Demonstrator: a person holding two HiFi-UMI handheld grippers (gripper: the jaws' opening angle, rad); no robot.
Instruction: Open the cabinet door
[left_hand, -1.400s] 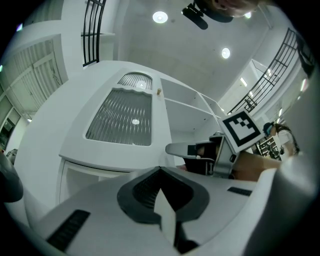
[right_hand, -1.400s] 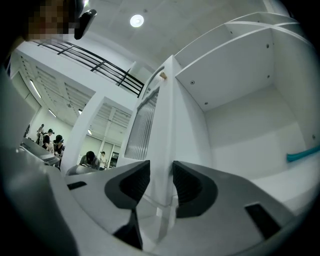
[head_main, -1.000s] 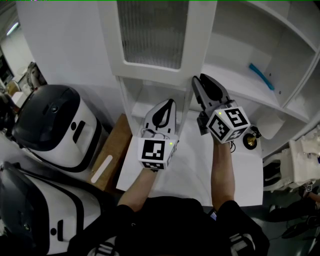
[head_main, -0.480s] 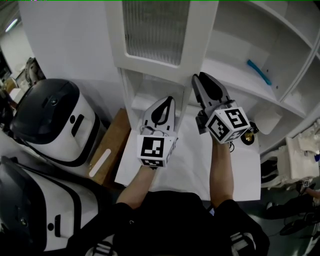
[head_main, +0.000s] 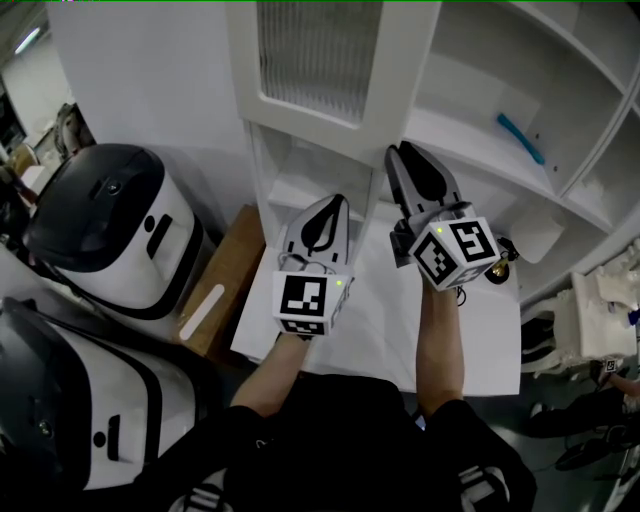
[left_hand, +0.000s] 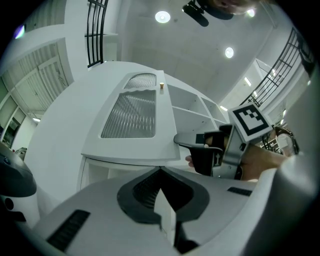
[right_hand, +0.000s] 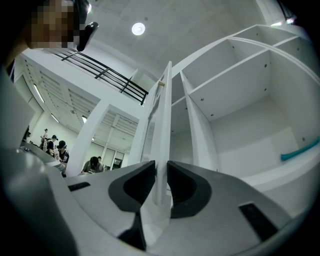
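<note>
Clamping cabinet door (head_main: 318, 60) by its free edge with right gripper (head_main: 404, 156), near the door's lower corner. In right gripper view, door (right_hand: 163, 120) seen edge-on between the pads of right gripper (right_hand: 161, 169), one pad on each face; jaws just been closing onto it. Door with ribbed glass panel in white frame, swung partly out from white cabinet (head_main: 470, 80), open shelves showing to its right. Teal item (head_main: 522, 138) lying on a shelf there, well apart from both grippers.

Holding left gripper (head_main: 338, 204) just below door's bottom edge, left of the right one, not touching door as far as can be told. In left gripper view, left gripper (left_hand: 160, 172) with jaws together, nothing between; door panel (left_hand: 131, 114) above and ahead.

Both held over white table (head_main: 385, 335). Two black-and-white appliances (head_main: 110, 225) at left, wooden board (head_main: 215, 300) between them and table
</note>
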